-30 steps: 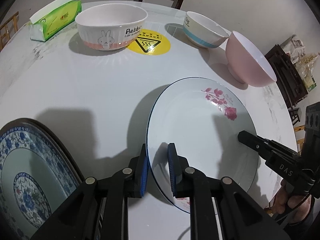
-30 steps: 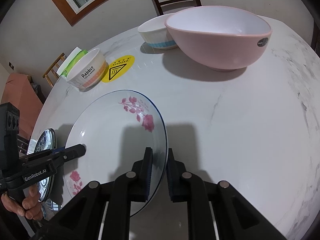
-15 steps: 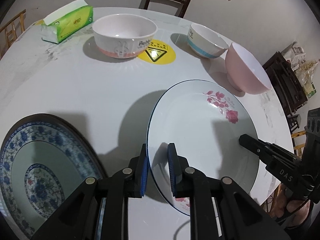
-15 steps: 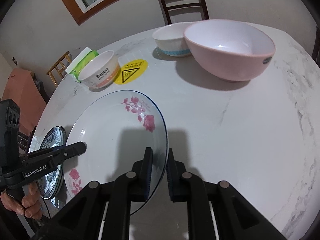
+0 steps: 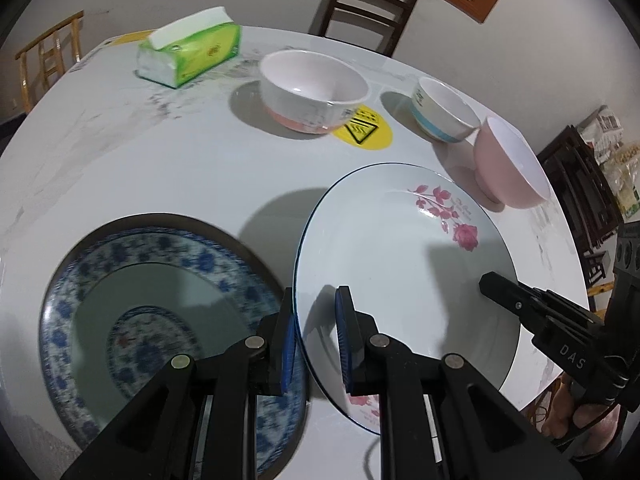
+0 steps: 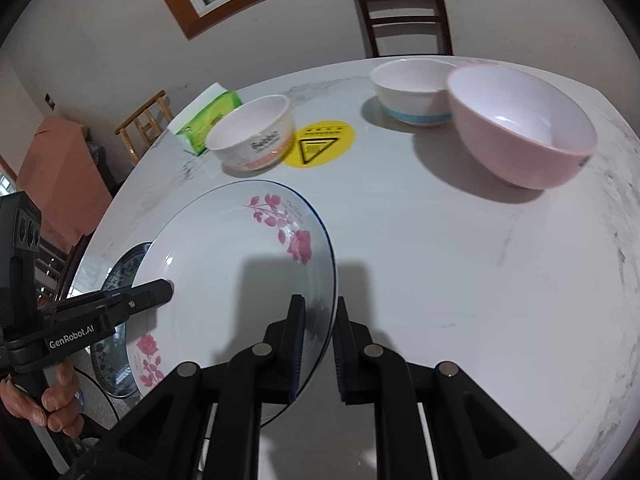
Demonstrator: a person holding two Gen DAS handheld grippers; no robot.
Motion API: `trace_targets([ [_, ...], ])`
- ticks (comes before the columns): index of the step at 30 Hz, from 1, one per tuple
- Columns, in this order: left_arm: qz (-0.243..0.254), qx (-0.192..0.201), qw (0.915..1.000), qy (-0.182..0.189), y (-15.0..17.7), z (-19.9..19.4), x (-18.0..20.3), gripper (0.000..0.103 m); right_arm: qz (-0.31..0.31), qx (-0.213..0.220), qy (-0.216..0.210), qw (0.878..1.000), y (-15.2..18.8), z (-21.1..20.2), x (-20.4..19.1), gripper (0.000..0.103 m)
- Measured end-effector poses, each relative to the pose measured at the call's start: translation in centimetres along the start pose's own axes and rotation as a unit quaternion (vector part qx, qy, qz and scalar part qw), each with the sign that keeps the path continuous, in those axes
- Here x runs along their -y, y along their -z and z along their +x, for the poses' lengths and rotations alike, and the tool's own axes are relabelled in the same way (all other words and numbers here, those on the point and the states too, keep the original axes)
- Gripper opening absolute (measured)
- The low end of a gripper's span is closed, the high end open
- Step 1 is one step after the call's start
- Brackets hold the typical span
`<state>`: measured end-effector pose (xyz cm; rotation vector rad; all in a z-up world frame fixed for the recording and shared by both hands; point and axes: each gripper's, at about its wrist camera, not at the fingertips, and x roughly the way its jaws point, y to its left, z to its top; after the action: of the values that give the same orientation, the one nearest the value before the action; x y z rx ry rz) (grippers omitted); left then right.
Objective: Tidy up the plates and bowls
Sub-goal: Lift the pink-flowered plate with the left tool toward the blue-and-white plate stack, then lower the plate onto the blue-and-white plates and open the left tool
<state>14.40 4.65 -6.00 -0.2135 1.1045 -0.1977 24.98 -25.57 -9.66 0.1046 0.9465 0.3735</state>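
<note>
rose plate [image 5: 404, 280]: white w/ pink flowers, thin blue rim; held up off the table by both grippers, one on each side of its near half. Level-ish, tilt hard to judge thru fisheye.
change: vs 1 s ago the plate + both grippers have risen and shifted left; the blue-pattern plate [image 5: 160, 320] shows far more of itself in the left view, and the rose plate's left edge now overlaps its right rim. Bowls look farther away.
meaning: prob. a stacking move, rose plate going onto the blue one; not yet centred over it, not set down.
left gripper [image 5: 316, 336]: clamped on the rose plate's near-left rim, rim between the blue pads.
right gripper [image 6: 318, 344]: clamped on the near-right rim, edge seen passing between the pads.
blue-pattern plate: flat on table, near-left, partly under rose plate.
bowls: rabbit bowl [image 5: 314, 90] far centre; blue-band bowl [image 5: 444, 110] and pink bowl [image 5: 508, 164] far right, close together; all untouched.
other: tissue pack [image 5: 190, 52] far left; yellow sticker [image 5: 366, 132] just beside rabbit bowl.
</note>
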Motion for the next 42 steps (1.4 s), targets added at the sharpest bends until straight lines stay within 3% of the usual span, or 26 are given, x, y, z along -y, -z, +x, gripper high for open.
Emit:
trace_targets([
  [20, -0.064, 0.028, 0.9962, -0.053, 1.8, -5.7, -8.6, 0.015, -0.070, -0.023, -0.057, 0.996, -1.1, 2.9, -9.6, 0.013],
  [31, -0.106, 0.021, 0.9916, -0.071, 3.9, -6.7, -13.0, 0.015, -0.101, -0.057, -0.078, 0.990, -0.1, 5.4, -14.1, 0.013],
  [42, -0.125, 0.005, 0.9889, -0.081, 5.3, -6.5, -15.4, 0.015, -0.110, -0.084, -0.085, 0.987, 1.0, 7.3, -16.0, 0.013],
])
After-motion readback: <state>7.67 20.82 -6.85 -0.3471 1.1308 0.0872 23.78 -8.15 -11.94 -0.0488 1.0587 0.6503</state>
